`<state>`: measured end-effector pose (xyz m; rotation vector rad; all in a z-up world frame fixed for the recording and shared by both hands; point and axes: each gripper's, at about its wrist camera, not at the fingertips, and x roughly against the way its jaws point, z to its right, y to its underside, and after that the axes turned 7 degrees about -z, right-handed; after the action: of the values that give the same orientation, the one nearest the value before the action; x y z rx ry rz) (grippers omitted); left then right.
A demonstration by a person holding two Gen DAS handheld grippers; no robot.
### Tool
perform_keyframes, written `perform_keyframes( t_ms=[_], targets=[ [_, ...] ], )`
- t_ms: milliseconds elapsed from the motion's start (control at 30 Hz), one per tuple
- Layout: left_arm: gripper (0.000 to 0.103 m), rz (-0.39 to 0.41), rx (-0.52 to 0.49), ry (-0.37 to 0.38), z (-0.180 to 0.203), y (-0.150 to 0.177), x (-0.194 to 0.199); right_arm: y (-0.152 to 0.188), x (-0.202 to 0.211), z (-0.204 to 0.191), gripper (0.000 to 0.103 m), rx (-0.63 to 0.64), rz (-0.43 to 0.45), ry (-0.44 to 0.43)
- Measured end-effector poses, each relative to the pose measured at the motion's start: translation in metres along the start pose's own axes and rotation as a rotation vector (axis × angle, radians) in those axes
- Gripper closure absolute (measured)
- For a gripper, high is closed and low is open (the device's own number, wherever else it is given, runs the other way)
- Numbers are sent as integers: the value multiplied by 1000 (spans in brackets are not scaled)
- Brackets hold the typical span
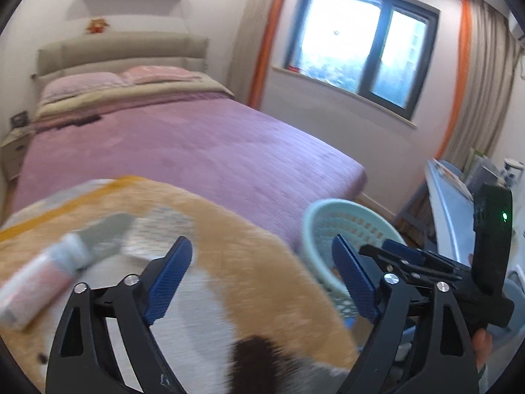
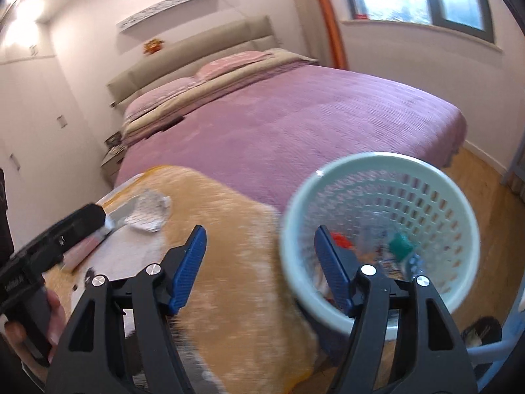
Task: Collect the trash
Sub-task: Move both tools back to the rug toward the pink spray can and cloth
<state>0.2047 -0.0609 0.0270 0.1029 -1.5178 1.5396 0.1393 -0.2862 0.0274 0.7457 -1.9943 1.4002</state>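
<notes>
Now both tools spread, empty: left tool point(image 1: 259, 282) right of tube point(image 1: 42, 279); right tool point(image 2: 261, 266) beside basket point(image 2: 459, 197).

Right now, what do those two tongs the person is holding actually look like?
Each pair of tongs is black plastic with two blue ribbed pads and silver pivot bolts: the left tongs, the right tongs. The right one's blocky black handle carries a small green light. White lettering marks the left one's body, too blurred to read.

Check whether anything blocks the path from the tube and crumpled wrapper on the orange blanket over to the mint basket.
Nothing visible does. The tube and crumpled wrapper lie on the orange blanket, with only bare blanket between them and the mint basket, whose mouth is open. Both grippers are open and empty.
</notes>
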Motion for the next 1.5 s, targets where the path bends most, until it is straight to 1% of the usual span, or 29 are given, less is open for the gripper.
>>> perform_keyframes(
  t_ms=[67, 167, 200, 333, 467, 600, 667, 733, 767, 800, 833, 867, 900, 933, 1100, 1267, 1333, 1400, 1500],
  targets=[
    [14, 24, 27, -48, -22, 3, 19, 5, -6, -24, 38, 47, -9, -18],
    [14, 42, 63, -97, -47, 5, 38, 13, -19, -58, 38, 127, -21, -38],
    [14, 49, 84, -121, -61, 8, 46, 17, -23, -68, 38, 150, -22, -44],
    [14, 61, 156, -189, -103, 15, 67, 28, -45, -95, 38, 203, -44, -84],
    [14, 58, 231, -249, -145, 22, 77, 36, -62, -104, 38, 215, -77, -106],
    [14, 31, 282, -298, -183, 28, 77, 40, -72, -106, 38, 232, -98, -89],
    [14, 7, 297, -302, -196, 30, 73, 39, -73, -106, 38, 234, -95, -95],
    [15, -16, 302, -277, -206, 31, 68, 38, -76, -102, 38, 216, -105, -89],
    [15, -28, 303, -268, -209, 31, 64, 37, -77, -100, 38, 207, -107, -85],
    [19, -38, 304, -271, -210, 35, 63, 37, -77, -99, 38, 203, -109, -80],
    [31, -52, 297, -277, -209, 37, 60, 37, -79, -99, 38, 202, -113, -81],
    [35, -66, 287, -280, -208, 37, 56, 38, -80, -100, 38, 204, -119, -83],
    [36, -81, 274, -281, -205, 39, 54, 38, -81, -101, 38, 206, -122, -79],
    [36, -92, 261, -281, -201, 42, 53, 39, -82, -102, 38, 208, -124, -73],
    [36, -149, 226, -221, -184, 52, 52, 40, -82, -104, 38, 213, -123, -66],
    [36, -190, 198, -183, -156, 57, 49, 40, -80, -103, 35, 204, -116, -69],
    [36, -199, 198, -213, -149, 55, 43, 41, -80, -103, 35, 208, -117, -70],
    [35, -209, 202, -258, -145, 53, 34, 41, -80, -104, 35, 213, -115, -68],
    [35, -211, 234, -316, -144, 53, 20, 43, -77, -106, 35, 227, -105, -73]
  ],
)
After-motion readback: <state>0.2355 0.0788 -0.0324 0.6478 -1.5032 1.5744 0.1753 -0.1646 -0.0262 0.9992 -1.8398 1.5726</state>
